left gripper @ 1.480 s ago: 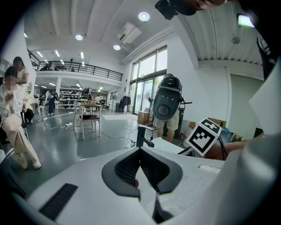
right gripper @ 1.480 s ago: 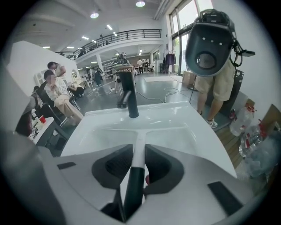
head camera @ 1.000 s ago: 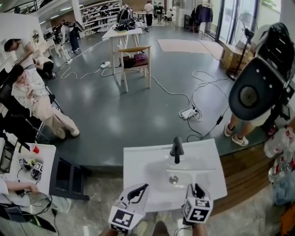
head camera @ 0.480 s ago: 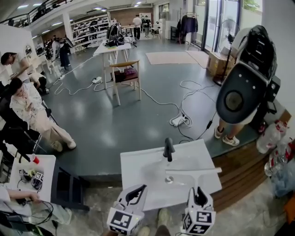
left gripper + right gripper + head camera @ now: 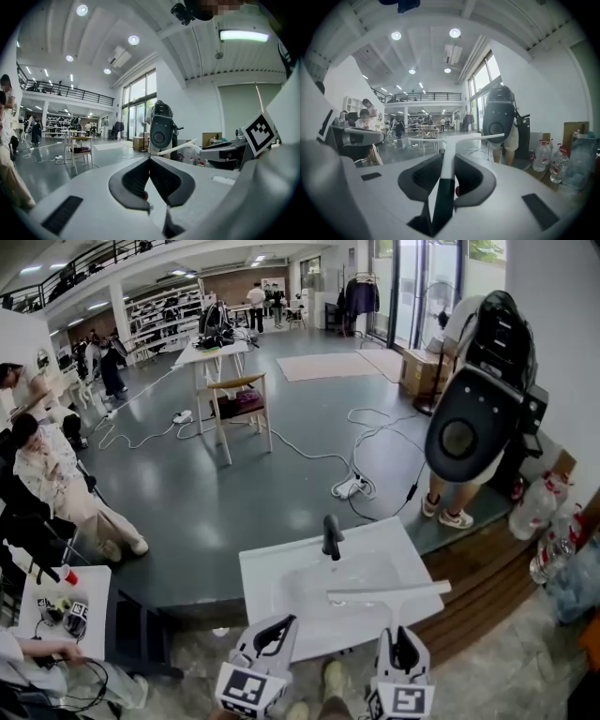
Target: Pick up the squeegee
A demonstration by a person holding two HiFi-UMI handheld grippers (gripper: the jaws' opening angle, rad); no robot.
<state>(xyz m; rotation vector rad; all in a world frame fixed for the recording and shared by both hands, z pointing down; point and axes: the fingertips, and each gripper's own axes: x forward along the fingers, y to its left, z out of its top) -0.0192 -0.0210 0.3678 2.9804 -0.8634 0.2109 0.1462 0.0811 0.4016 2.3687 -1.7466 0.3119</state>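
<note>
The right gripper [image 5: 447, 161] clamps its part-closed jaws on the handle of the white squeegee [image 5: 449, 140]. The blade runs crosswise beyond the fingertips, over the front of a white washbasin [image 5: 272, 582]. Beside it, the left gripper [image 5: 150, 160] has its jaws pressed together with nothing between them. A dark tap [image 5: 332, 536] stands at the basin's back rim. Beyond stretches a grey hall floor [image 5: 234, 493] trailed with cables, with a small wooden table [image 5: 239, 399] farther back and a seated person [image 5: 47, 465] at the left.
</note>
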